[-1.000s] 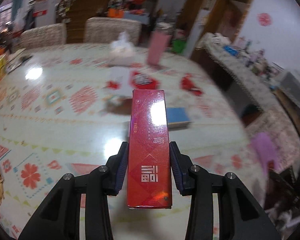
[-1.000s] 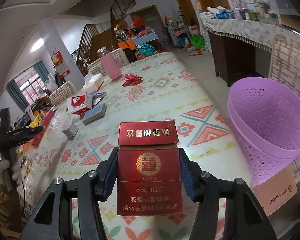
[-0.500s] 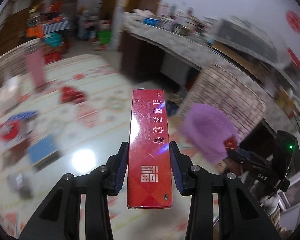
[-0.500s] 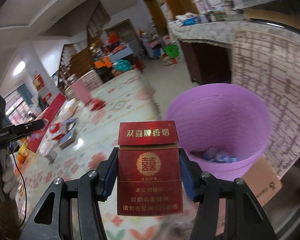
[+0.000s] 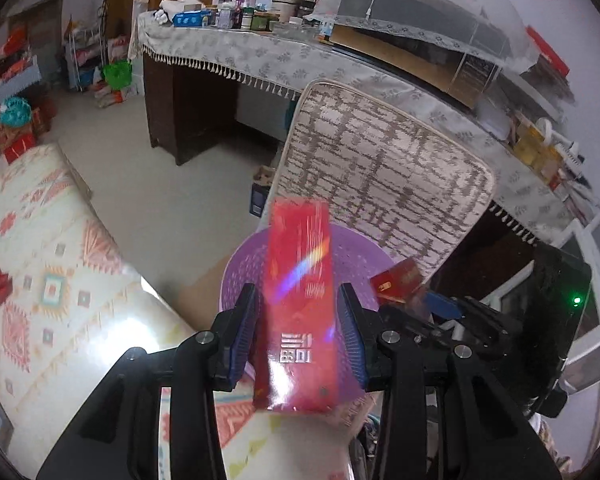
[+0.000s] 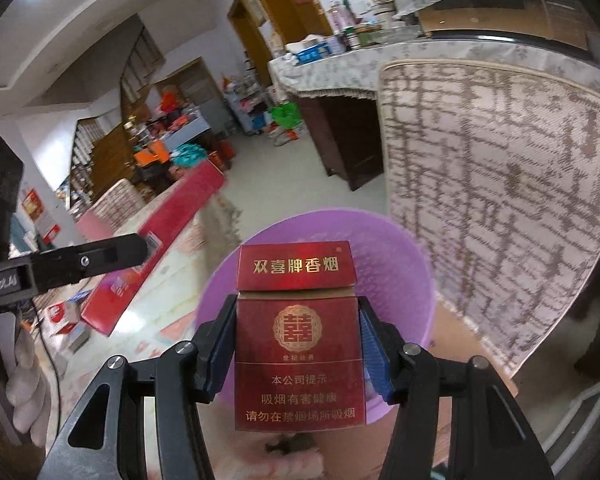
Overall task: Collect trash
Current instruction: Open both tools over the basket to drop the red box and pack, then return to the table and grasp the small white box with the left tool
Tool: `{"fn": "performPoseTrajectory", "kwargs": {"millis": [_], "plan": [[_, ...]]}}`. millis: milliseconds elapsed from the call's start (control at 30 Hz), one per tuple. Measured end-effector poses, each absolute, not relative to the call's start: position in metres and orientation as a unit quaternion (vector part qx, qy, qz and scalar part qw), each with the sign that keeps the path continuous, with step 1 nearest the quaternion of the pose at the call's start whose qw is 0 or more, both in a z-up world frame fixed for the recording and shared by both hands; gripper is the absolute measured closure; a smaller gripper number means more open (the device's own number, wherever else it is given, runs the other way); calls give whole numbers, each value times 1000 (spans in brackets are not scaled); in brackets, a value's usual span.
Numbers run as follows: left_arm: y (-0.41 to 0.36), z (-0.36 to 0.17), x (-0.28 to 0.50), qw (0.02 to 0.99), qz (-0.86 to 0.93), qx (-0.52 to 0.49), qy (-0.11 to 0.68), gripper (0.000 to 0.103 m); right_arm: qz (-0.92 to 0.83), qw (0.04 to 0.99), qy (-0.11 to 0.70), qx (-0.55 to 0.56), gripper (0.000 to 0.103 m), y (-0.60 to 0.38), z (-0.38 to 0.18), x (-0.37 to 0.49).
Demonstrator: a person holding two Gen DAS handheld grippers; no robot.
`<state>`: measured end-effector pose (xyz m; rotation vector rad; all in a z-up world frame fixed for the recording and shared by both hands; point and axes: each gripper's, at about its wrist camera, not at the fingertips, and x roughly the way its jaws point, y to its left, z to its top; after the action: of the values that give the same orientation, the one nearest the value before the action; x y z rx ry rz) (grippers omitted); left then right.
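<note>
Jaws apparently parted around blurred red carton (image 5: 300, 304), purple bin (image 5: 352, 256) half hidden

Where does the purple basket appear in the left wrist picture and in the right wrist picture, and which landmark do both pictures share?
Left wrist view: the purple basket lies at lower centre, mostly behind the long red box between the left tongs.
Right wrist view: the basket is at lower centre, behind the cigarette pack in the right tongs.
Shared landmark: the patterned chair back beside the basket.

Open bin (image 6: 404, 264) mouth — chair (image 6: 500, 184) alongside
</note>
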<state>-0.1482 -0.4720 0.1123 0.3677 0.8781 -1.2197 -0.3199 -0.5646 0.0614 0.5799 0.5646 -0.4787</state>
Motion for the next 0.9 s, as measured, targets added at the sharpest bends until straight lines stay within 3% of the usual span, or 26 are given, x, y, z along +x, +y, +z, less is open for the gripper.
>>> {"fn": "performPoseTrajectory", "kwargs": {"millis": [33,100,300,433,567,900], "plan": [[-474,111,-148,715,-550,166,398,55,-240,889,269,281,41,-568,61,-320],[-467,111,-148,721,-547,159,394,36,-246,886,267,289,36,-575,59,-320],[-418,110,-134,749,-514,146,390,25,-248,882,266,299,34,-576,52,-318],[-381,102,-121,764,-487,131,402,25,-233,886,268,299,31,-563,53,-313],[-337,94,-107,771,-467,110,420,25,-201,900,255,291,21,-532,64,-302],[-174,85,-60,835,-347,58,424,25,-79,911,301,270,19,-436,58,-243]]}}
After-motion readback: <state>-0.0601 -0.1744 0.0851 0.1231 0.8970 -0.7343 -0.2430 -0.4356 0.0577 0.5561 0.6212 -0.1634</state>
